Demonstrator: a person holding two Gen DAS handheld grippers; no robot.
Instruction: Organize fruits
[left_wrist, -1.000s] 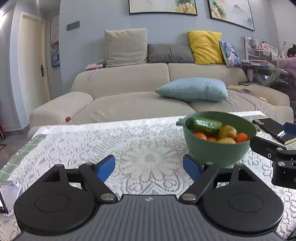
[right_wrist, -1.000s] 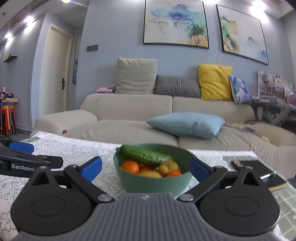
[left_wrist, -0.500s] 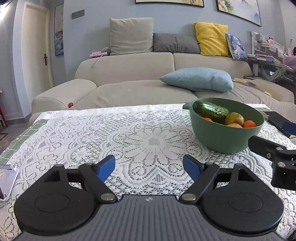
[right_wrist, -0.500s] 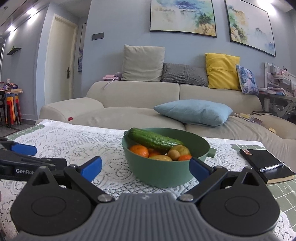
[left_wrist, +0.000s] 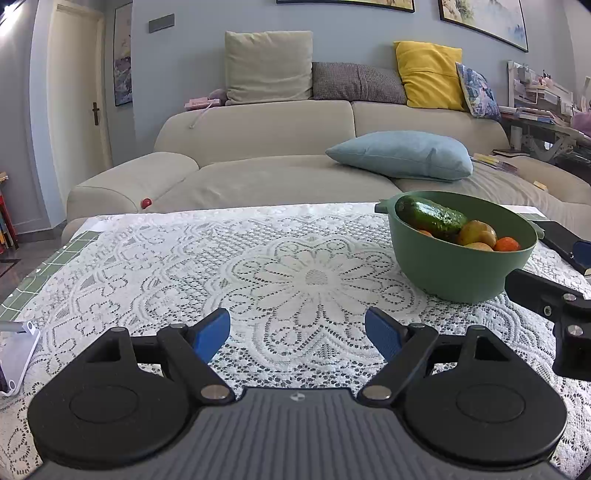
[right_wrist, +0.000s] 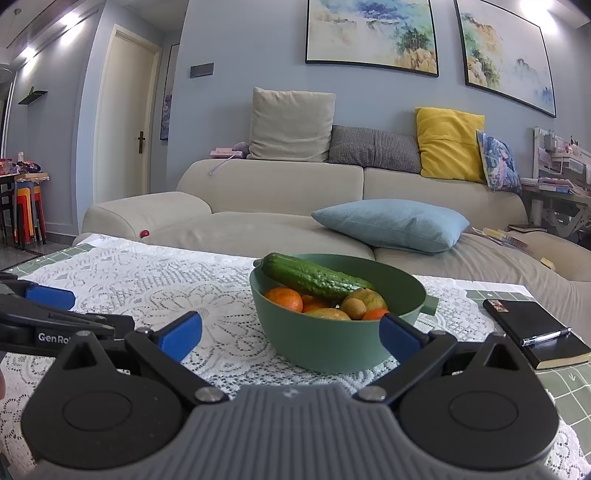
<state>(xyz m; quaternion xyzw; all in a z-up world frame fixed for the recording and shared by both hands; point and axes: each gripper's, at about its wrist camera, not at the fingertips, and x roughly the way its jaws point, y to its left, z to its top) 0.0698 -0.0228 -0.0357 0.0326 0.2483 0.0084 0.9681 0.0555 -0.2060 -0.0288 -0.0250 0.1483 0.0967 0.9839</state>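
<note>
White lace covers the table (left_wrist: 155, 266), with a beige sofa (right_wrist: 280, 195) far behind it. A green bowl (right_wrist: 325, 343) stands on the lace right of the middle, holding a cucumber (right_wrist: 314, 278) laid across tangerines (right_wrist: 284, 297), a kiwi (right_wrist: 352, 308) and yellowish fruit. A black notebook (right_wrist: 535, 334) with a pen on it lies to the right of the bowl. The left gripper (left_wrist: 297, 332) hovers over bare lace, fingers wide and empty. The right gripper (right_wrist: 290, 334) faces the near side of the bowl, fingers wide, holding nothing.
</note>
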